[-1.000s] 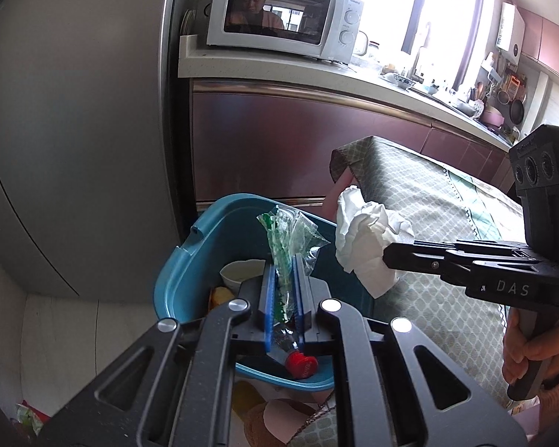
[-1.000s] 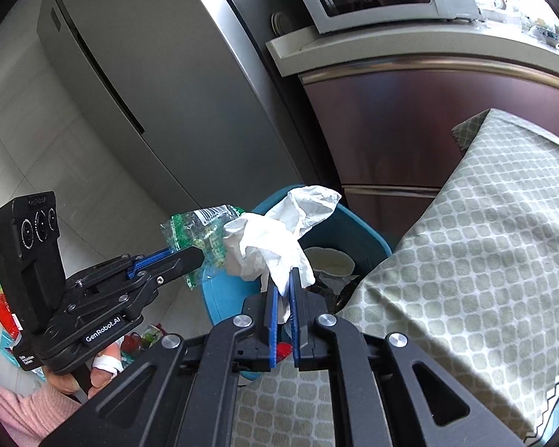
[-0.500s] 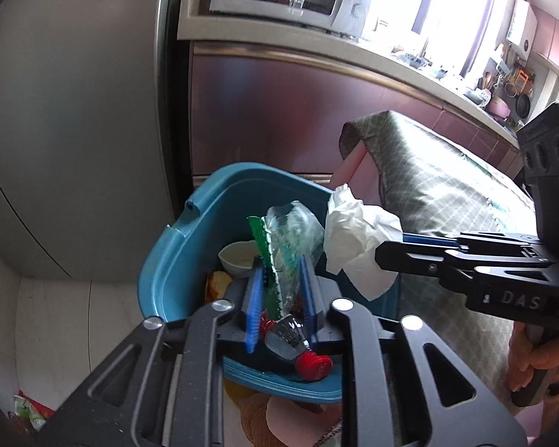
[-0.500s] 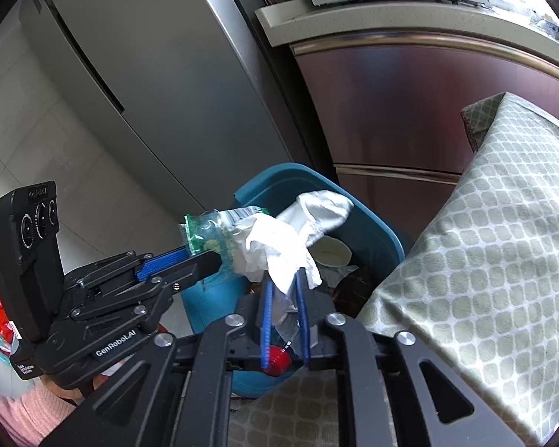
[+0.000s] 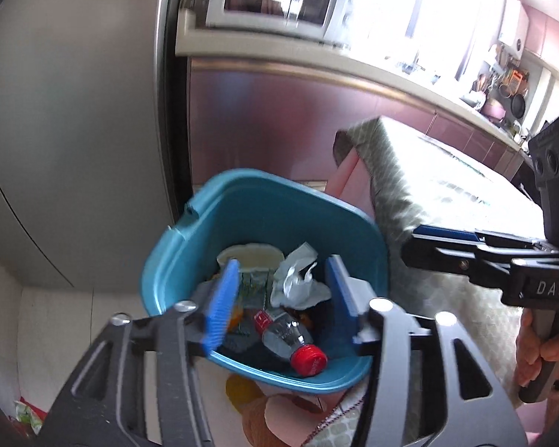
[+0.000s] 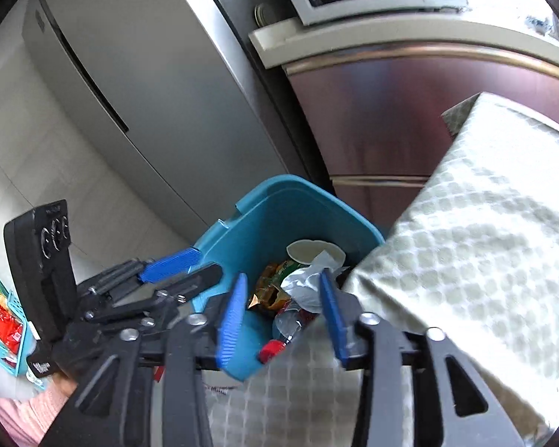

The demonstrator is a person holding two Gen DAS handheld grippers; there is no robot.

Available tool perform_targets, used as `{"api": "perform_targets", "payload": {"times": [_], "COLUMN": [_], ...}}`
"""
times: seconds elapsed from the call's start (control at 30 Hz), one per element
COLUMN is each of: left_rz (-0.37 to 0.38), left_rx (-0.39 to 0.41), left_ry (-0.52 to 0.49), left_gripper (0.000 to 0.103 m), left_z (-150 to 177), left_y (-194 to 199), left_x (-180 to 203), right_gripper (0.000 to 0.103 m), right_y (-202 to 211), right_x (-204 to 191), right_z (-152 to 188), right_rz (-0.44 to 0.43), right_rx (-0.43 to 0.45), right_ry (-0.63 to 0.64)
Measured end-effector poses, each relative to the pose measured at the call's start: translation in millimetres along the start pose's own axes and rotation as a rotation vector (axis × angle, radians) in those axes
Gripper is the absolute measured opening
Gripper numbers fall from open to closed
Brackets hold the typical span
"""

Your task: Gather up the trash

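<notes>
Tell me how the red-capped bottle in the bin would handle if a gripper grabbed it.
The bottle looks clear and empty, so probably light. Its thin plastic would likely dent under squeeze, and the smooth round body may slip or roll. It lies tilted among loose trash in the bin, so it could shift when touched.

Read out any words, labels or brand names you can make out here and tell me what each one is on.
"DAS": on the side of the right tongs, left wrist view.
Red label on the plastic bottle in the blue bin: too small and blurred to read.
White lettering on the left tongs, right wrist view: cut off, unreadable.
</notes>
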State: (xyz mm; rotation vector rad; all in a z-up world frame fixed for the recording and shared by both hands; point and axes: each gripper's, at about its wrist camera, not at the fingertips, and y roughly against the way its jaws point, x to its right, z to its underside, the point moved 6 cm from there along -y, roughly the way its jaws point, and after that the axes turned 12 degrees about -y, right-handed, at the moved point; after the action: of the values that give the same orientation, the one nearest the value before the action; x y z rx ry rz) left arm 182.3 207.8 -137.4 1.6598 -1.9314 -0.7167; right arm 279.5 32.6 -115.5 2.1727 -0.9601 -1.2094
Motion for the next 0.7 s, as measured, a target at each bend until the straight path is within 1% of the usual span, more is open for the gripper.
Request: {"api": "perform_targets", "payload": {"times": [0.03, 0.07, 0.1, 0.13, 0.17, 0.2, 0.23, 0.27, 0.33, 0.4, 0.47, 0.57, 0.7], "left_rz": [-0.002, -0.007, -0.011, -0.018, -0.026, -0.030, -0.035, -0.038, -0.044, -0.068, -0.075, -0.067, -0.067], "left_rx": [0.020, 0.040, 0.057, 0.076, 0.095, 0.116, 0.140, 0.163, 0.199, 0.229, 0.250, 0.286, 0.329], "left_ry": [-0.004, -0.009, -0.014, -0.021, -0.029, -0.038, -0.045, -0.053, -0.066, -0.076, -0.089, -0.099, -0.148], "left_gripper": [0.065, 0.070, 0.077, 0.083, 0.086, 0.094, 0.098, 0.098, 0.098, 0.098, 0.098, 0.098, 0.098], "left_z": [-1.2, -2.7, -4.5, -6.0, -7.3, -8.6, -9.8, -10.7, -10.7, -9.7, -7.8, -5.9, -2.1], "left_y": [7.5, 14.2, 19.9, 26.4, 34.1, 41.3, 49.0, 56.6, 70.3, 83.5, 97.3, 112.8, 132.9], "left_x": [1.0, 3.4, 5.2, 7.9, 11.2, 15.3, 20.0, 25.2, 33.7, 43.4, 53.2, 70.0, 98.3], "right_gripper": [0.054, 0.059, 0.060, 0.063, 0.067, 0.069, 0.073, 0.078, 0.084, 0.087, 0.095, 0.096, 0.096], "right_y": [8.0, 16.2, 25.1, 34.1, 42.1, 52.2, 62.0, 71.9, 92.5, 113.1, 129.2, 155.7, 191.2], "right_x": [1.7, 3.6, 5.0, 6.8, 8.5, 11.0, 13.5, 15.9, 21.4, 25.3, 26.8, 28.8, 36.0], "right_z": [2.9, 5.4, 8.6, 11.7, 14.2, 18.0, 21.4, 24.9, 31.8, 39.6, 47.8, 65.1, 86.2], "right_rz": [-0.002, -0.002, -0.004, 0.000, 0.009, 0.023, 0.038, 0.054, 0.099, 0.153, 0.201, 0.267, 0.341], "right_rx": [0.019, 0.040, 0.060, 0.083, 0.106, 0.134, 0.162, 0.192, 0.255, 0.327, 0.382, 0.468, 0.563], "right_ry": [-0.002, -0.005, -0.003, 0.002, 0.006, 0.011, 0.016, 0.021, 0.025, 0.033, 0.047, 0.072, 0.071]}}
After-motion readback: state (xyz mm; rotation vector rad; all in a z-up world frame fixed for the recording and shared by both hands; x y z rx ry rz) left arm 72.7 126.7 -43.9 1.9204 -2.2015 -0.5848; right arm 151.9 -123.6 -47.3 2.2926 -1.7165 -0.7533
